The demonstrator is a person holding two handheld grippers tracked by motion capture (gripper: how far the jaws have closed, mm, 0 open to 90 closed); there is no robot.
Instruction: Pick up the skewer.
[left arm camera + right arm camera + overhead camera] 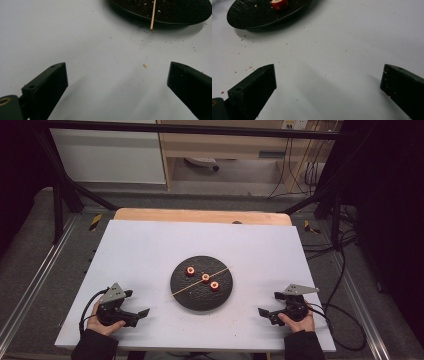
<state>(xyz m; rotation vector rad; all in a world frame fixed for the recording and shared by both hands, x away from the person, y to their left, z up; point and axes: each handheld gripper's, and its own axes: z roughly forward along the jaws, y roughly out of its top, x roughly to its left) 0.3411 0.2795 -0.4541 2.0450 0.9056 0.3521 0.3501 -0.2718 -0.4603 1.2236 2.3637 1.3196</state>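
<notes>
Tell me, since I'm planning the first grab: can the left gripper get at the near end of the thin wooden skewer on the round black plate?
Probably yes. The left gripper is open, and bare white table separates it from the skewer's overhanging tip.

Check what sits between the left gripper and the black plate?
Bare white table with scattered crumbs between the left gripper and black plate, per the left gripper view.

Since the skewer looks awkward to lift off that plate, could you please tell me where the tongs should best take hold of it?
Probably at the wooden skewer's near-left end, which juts just past the black plate's rim over the white table, so there is room beneath it. Come from the left with the open left tongs, jaws closing across the thin stick. Its middle lies against the red pieces.
</notes>
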